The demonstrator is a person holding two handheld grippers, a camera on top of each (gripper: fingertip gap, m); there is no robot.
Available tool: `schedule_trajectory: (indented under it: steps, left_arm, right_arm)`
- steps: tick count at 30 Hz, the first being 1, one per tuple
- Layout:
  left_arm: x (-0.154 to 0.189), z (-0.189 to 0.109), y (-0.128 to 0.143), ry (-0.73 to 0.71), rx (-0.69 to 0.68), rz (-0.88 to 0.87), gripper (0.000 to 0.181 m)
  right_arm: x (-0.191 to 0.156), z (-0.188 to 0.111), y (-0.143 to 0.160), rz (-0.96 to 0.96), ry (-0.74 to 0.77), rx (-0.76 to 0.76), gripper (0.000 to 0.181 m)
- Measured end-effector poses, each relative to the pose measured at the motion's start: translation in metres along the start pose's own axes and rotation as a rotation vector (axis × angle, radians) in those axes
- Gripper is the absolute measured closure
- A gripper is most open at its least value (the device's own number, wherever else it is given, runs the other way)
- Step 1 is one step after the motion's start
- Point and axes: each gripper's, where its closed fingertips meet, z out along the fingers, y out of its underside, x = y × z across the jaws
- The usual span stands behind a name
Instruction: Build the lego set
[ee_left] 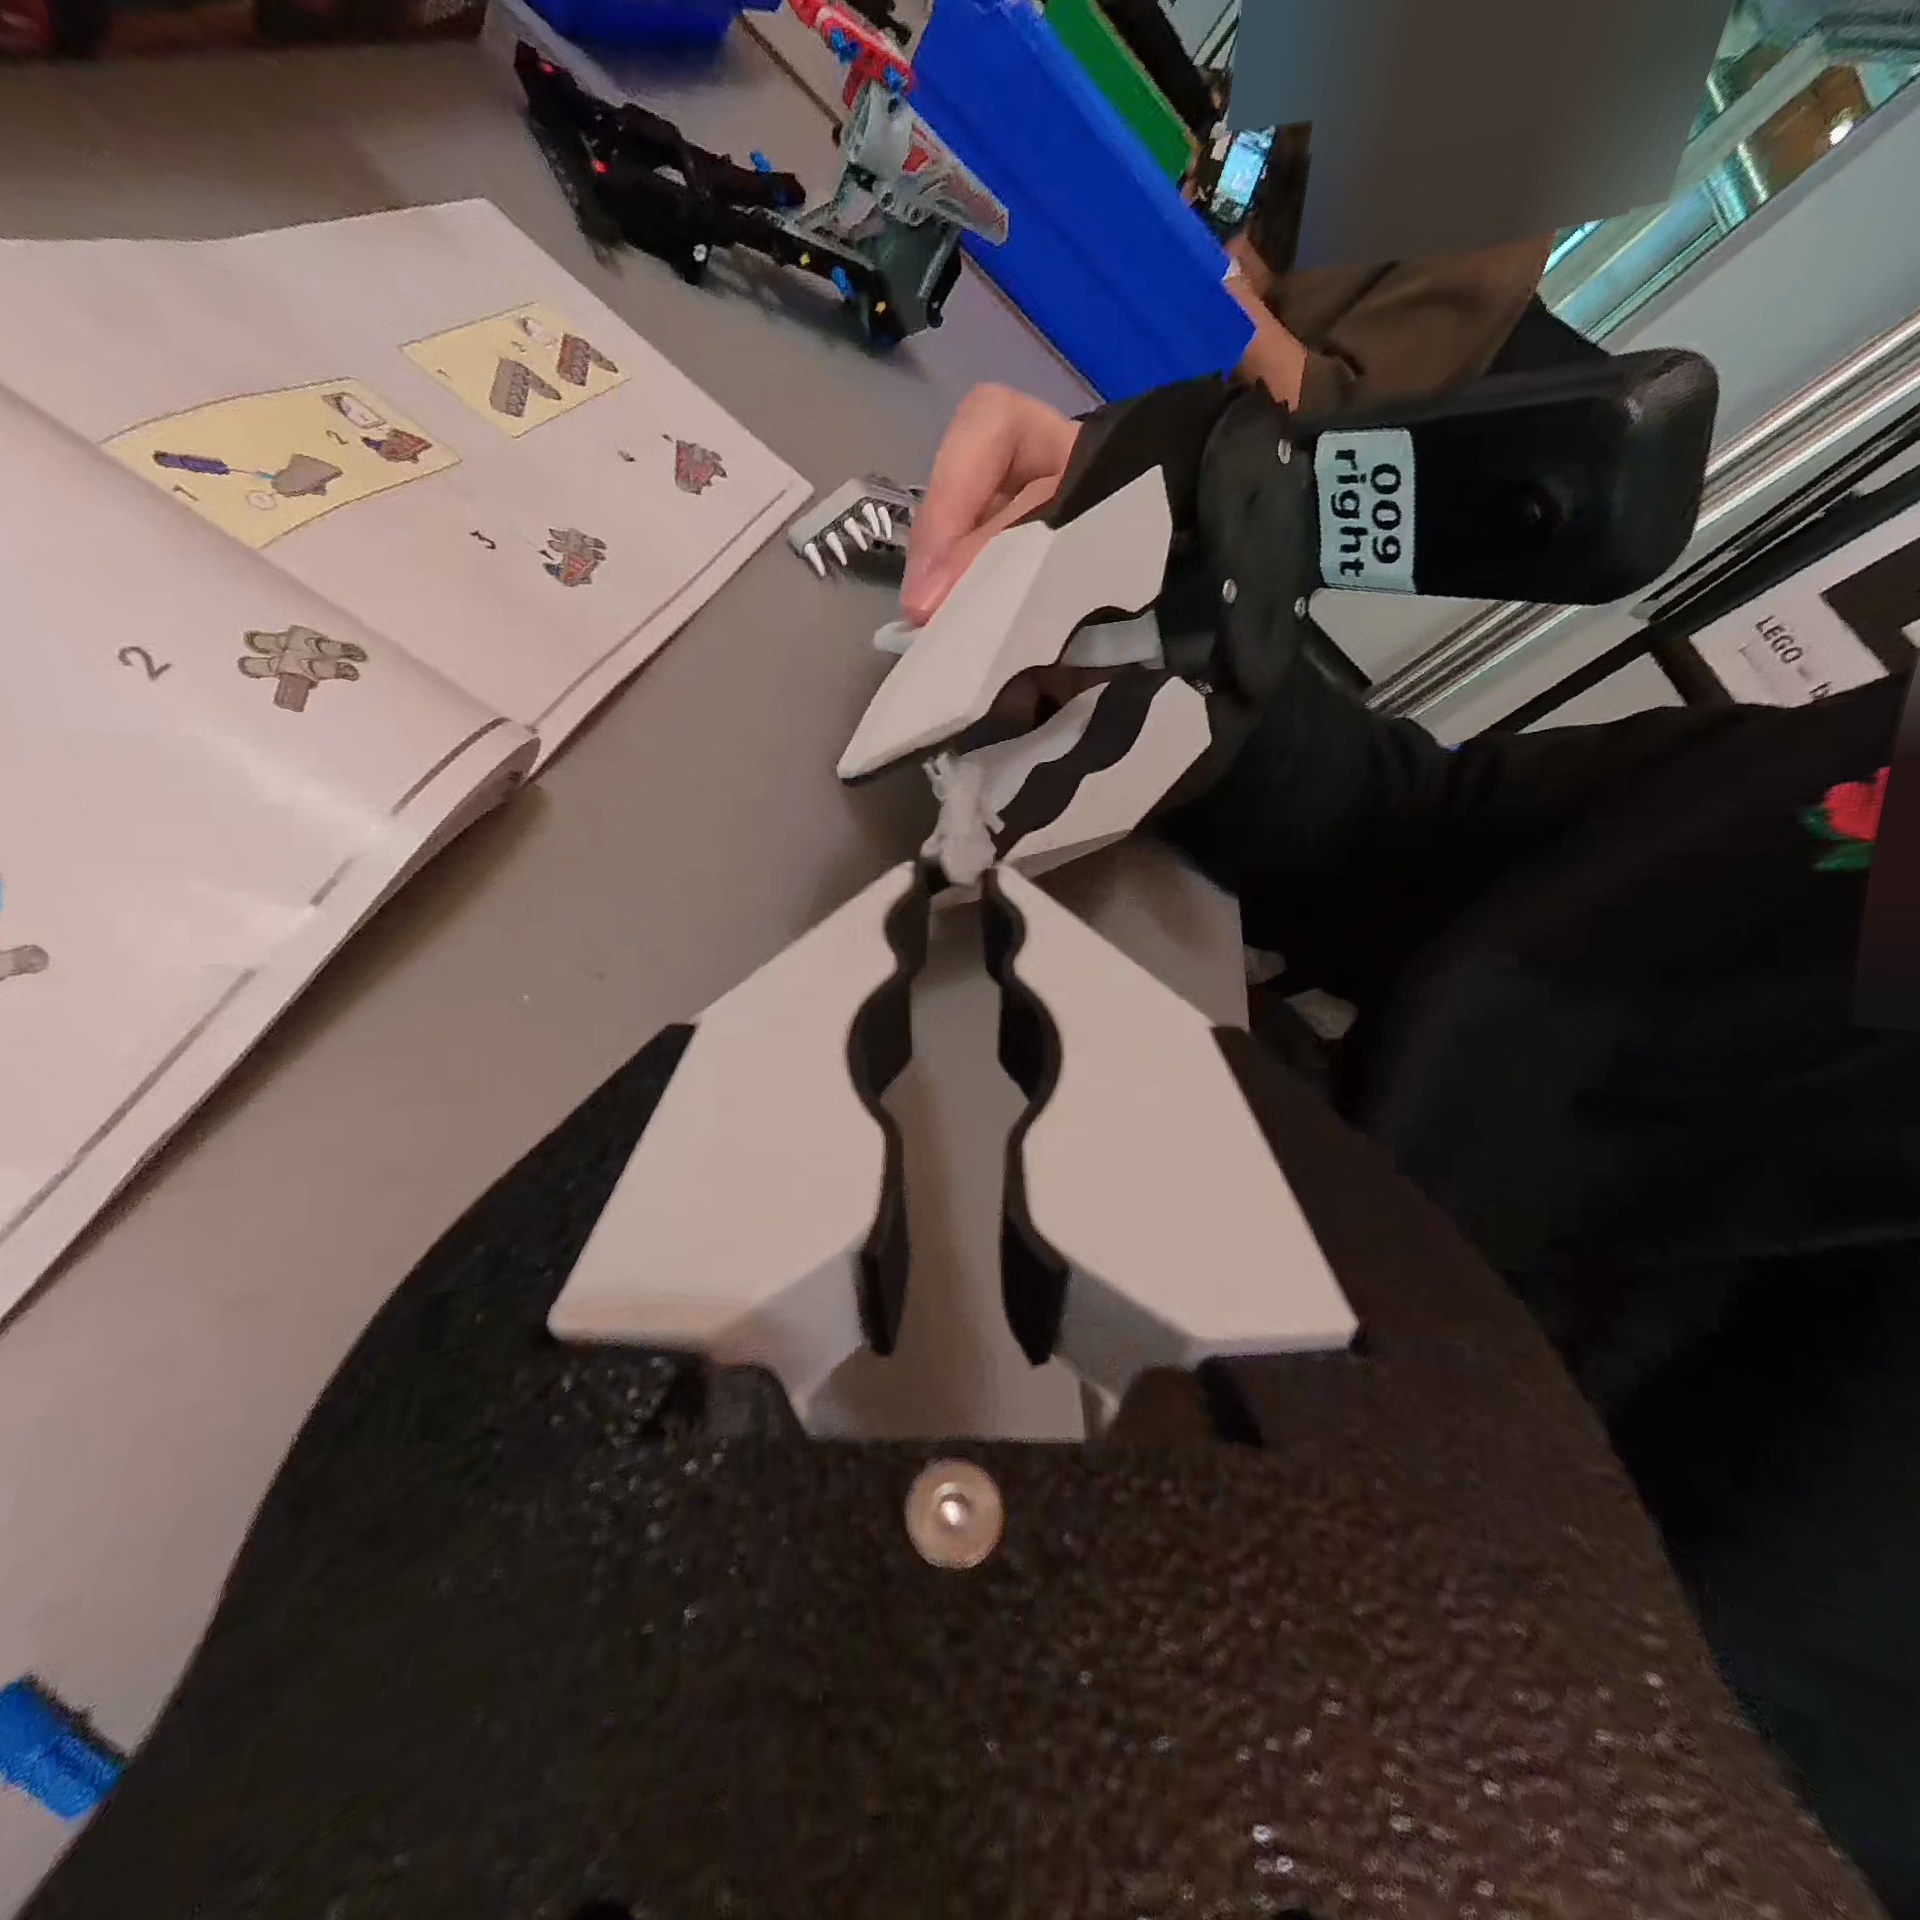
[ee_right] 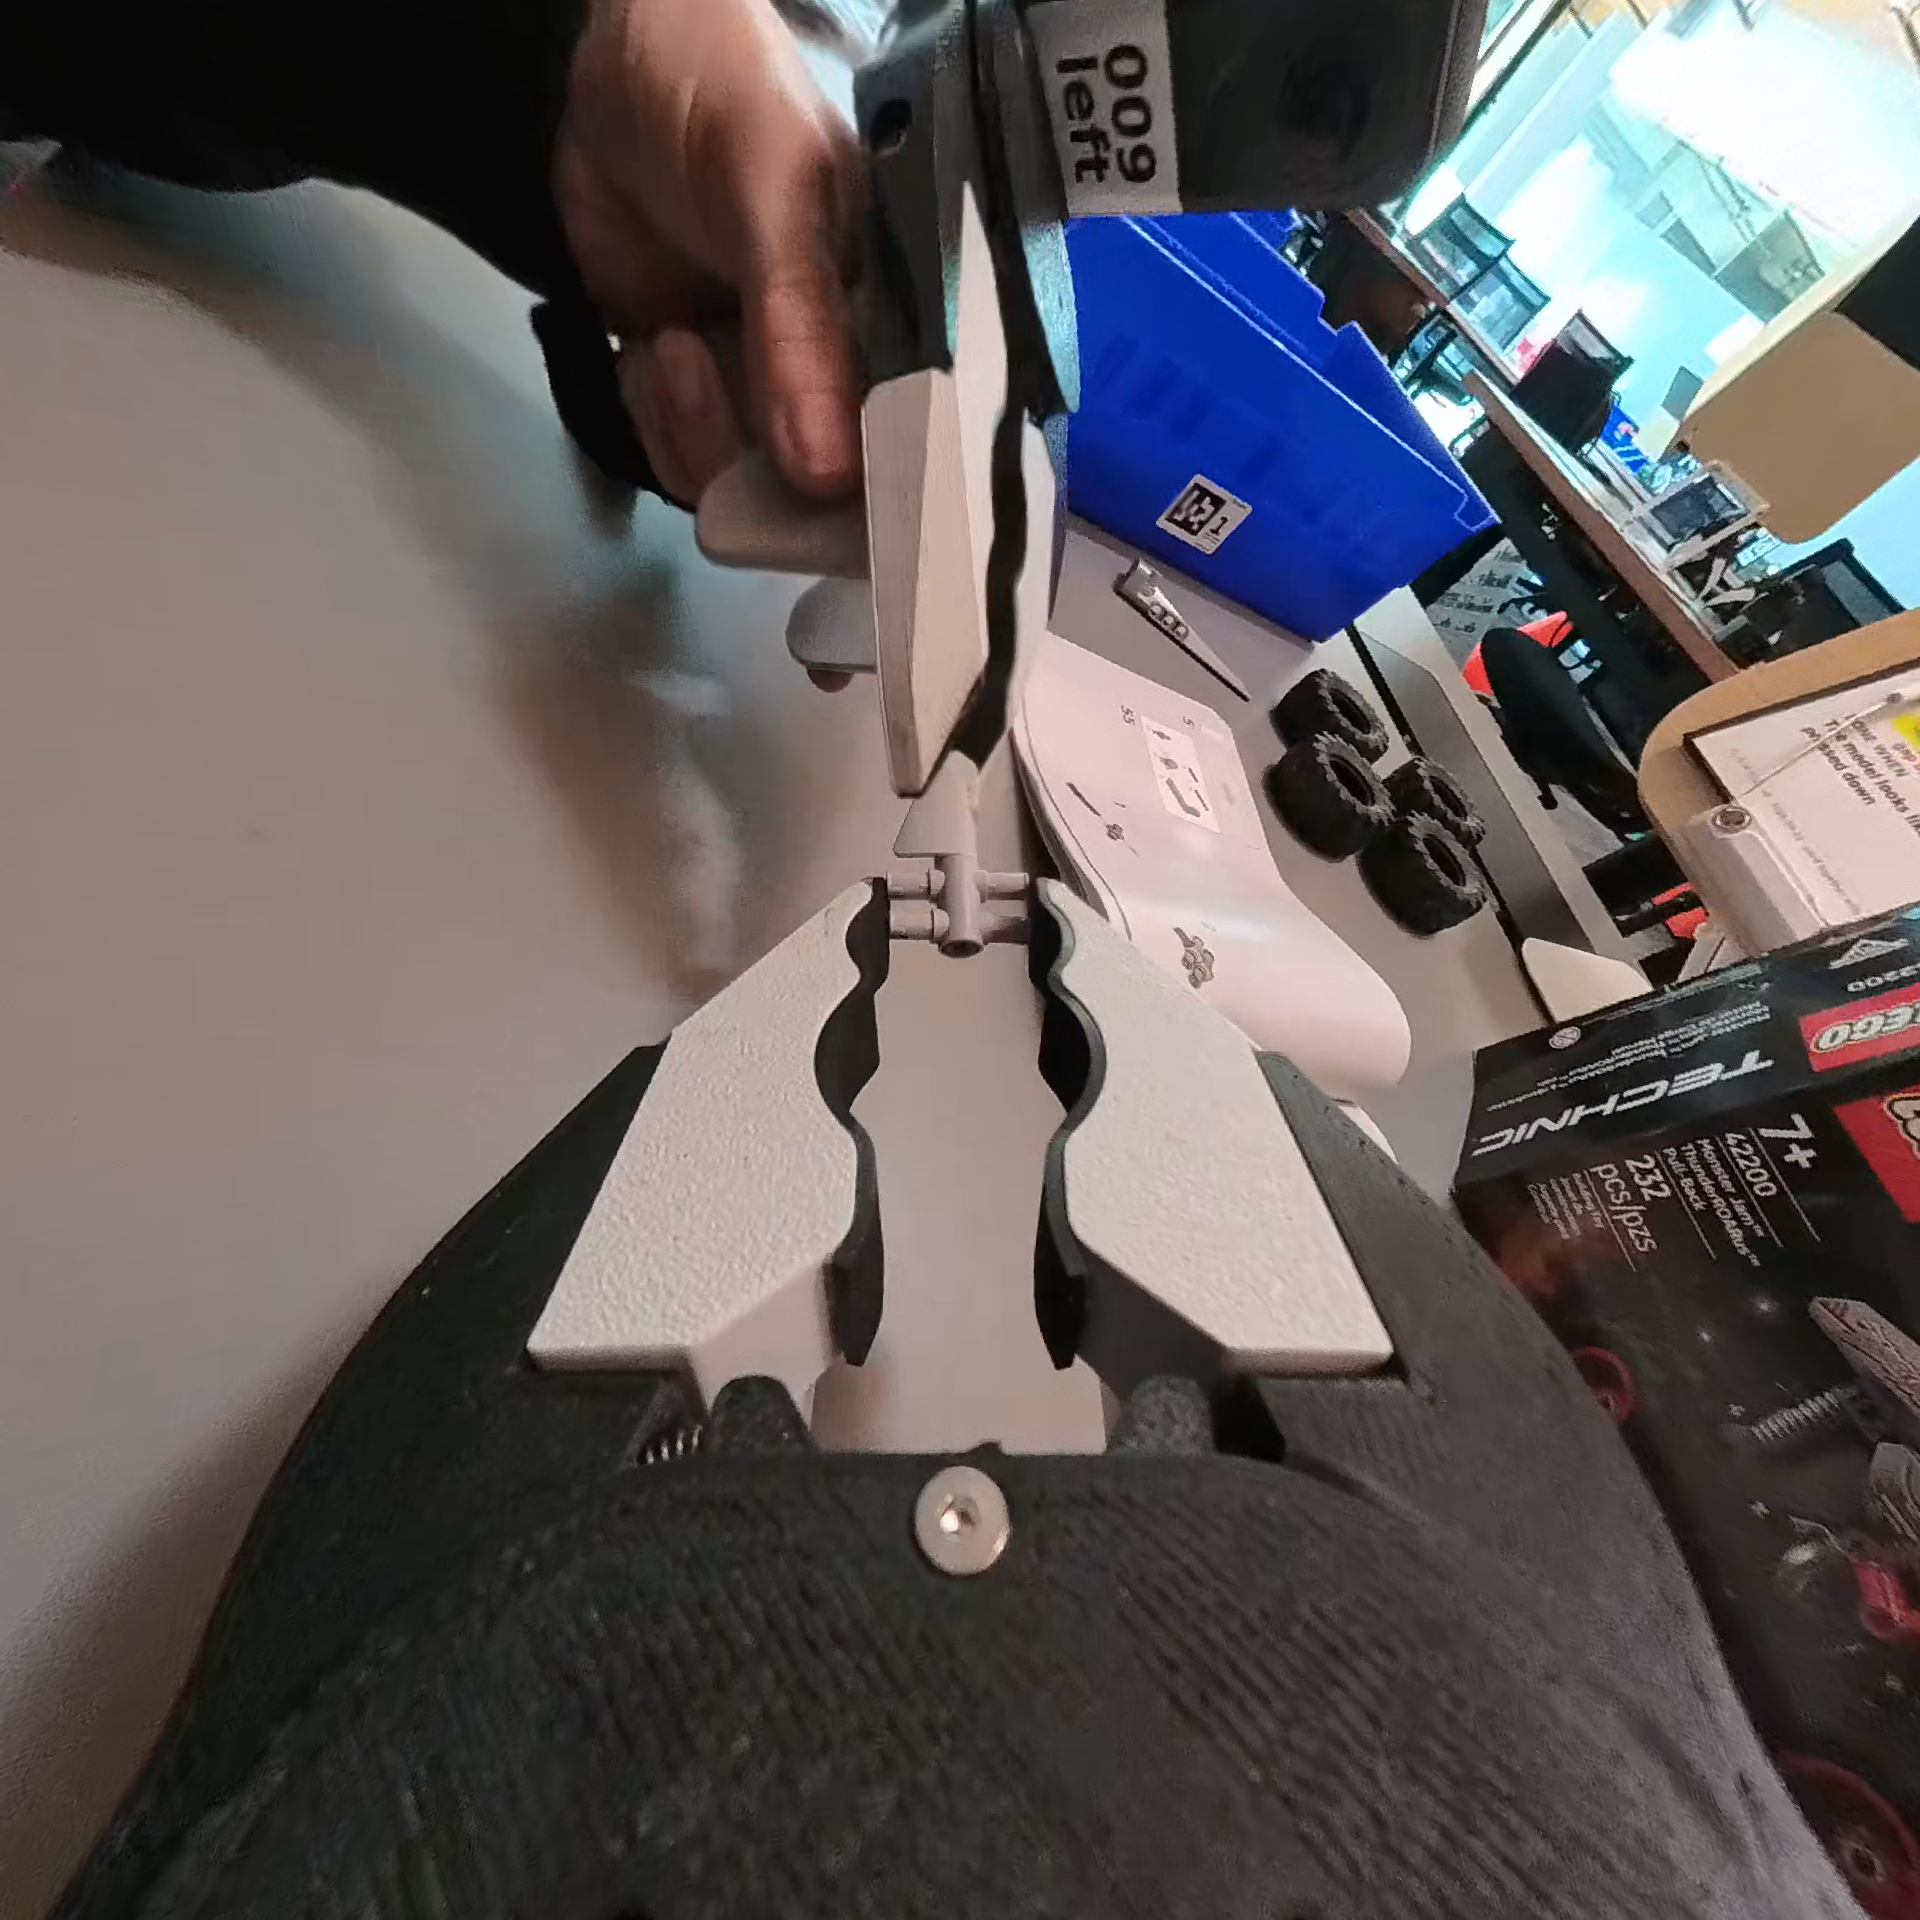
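Observation:
In the right wrist view my right gripper [ee_right: 958, 914] is shut on a small light grey connector piece [ee_right: 951, 906], held crosswise between its tips. My left gripper [ee_right: 940, 764] comes down from above, shut on a small pointed grey piece [ee_right: 933, 828] whose base meets the connector. In the left wrist view my left gripper [ee_left: 956, 881] is closed around the blurred pale pieces [ee_left: 961, 826]. The right gripper [ee_left: 930, 769] reaches in from the upper right, tip to tip with it. Both are held above the grey table [ee_left: 665, 831].
An open instruction booklet [ee_left: 312, 582] lies on the left. A partly built black and red model [ee_left: 727, 208], a grey part with white teeth [ee_left: 857, 525] and a blue bin [ee_left: 1070, 208] are beyond. Several black tyres [ee_right: 1371, 810] and the set's box [ee_right: 1714, 1143] are on the right.

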Motion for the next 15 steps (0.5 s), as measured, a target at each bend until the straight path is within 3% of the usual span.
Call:
schedule_trajectory:
  steps: [1, 15]
  left_arm:
    - [0.000, 0.001, -0.001, -0.001, 0.011, 0.016, 0.175]
    - [-0.005, 0.001, 0.011, -0.013, -0.014, 0.063, 0.177]
  right_arm:
    - [0.001, 0.000, 0.002, -0.008, 0.005, -0.014, 0.156]
    - [-0.009, 0.005, 0.008, 0.069, -0.070, -0.036, 0.156]
